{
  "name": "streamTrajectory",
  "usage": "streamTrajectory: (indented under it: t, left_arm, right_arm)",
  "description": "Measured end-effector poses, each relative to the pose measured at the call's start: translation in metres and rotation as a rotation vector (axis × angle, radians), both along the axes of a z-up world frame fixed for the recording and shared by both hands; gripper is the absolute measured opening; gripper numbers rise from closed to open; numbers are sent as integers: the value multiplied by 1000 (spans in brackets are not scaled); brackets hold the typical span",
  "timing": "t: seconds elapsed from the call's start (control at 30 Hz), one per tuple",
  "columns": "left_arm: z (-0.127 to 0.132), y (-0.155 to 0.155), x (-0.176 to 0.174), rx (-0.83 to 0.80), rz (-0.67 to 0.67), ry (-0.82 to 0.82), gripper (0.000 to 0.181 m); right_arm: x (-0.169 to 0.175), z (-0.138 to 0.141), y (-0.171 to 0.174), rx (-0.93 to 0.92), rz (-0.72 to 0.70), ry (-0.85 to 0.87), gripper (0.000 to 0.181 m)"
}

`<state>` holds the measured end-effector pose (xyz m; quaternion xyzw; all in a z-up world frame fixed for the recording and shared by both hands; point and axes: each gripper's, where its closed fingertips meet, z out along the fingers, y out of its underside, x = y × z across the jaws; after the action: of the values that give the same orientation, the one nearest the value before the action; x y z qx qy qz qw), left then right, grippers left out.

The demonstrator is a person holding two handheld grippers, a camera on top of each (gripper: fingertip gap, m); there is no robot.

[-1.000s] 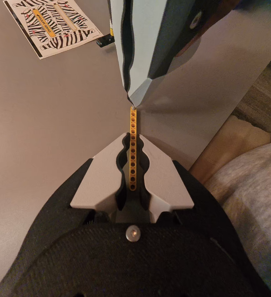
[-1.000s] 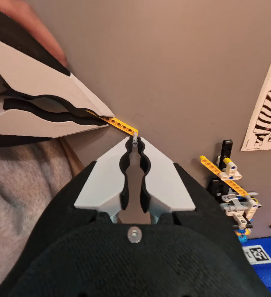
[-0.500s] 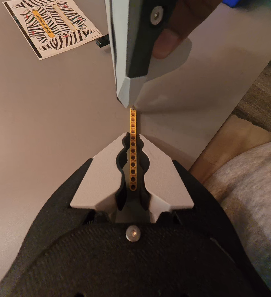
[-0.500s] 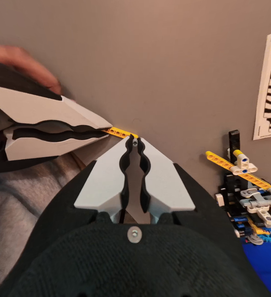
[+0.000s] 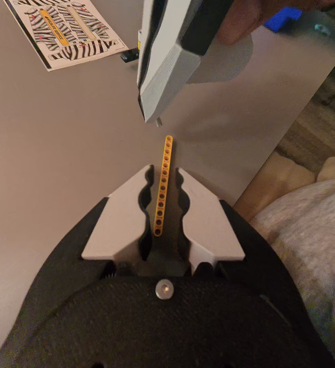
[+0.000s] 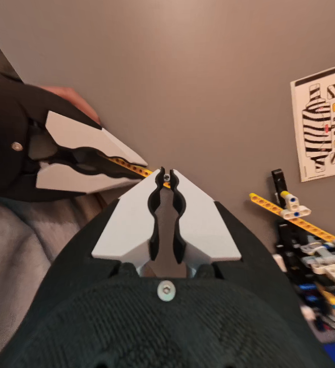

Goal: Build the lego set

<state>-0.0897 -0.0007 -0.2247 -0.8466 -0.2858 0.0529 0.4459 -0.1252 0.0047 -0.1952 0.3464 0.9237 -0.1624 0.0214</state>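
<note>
Lego beam (image 5: pixel 163 187): yellow, lying loose between the parted fingers of left gripper (image 5: pixel 164 169).
Right gripper (image 6: pixel 166 172): clamped on grey pin (image 6: pixel 166 177), just beyond beam's far end.
Technique: likely re-grip beam first, then align pin with end hole.
Model (image 6: pixel 309 247): right of beam.

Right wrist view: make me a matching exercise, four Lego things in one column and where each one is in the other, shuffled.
1 grey pin
2 loose yellow beam
3 zebra sticker sheet
4 part-built model

A flat on the table
B between the fingers of the left gripper
C pinched at the tips of the right gripper
D standing at the view's right edge

Pairs: 1-C, 2-B, 3-A, 4-D
</note>
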Motion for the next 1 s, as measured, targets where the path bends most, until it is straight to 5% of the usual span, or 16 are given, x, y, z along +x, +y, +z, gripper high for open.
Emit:
streamTrajectory:
  t: [0.2, 0.4, 0.57, 0.77, 0.9, 1.0]
  left_arm:
    - [42, -7, -13, 291, 95, -36, 41]
    - [90, -10, -4, 692, 13, -218, 15]
    - [112, -5, 19, 845, -166, -383, 2]
    - [126, -4, 46, 882, -367, -450, 1]
    - [133, -10, 69, 898, -535, -528, 0]
    - [134, -10, 85, 872, -634, -519, 0]
  right_arm:
    - [1, 29, -27, -394, -273, -120, 4]
    - [18, 67, -47, -741, -455, -313, 3]
    - [33, 86, -42, -895, -514, -434, 3]
    - [55, 107, -26, -782, -70, -140, 34]
    - [83, 115, -28, -583, 345, 22, 25]
    - [94, 114, -36, -475, 509, 77, 12]
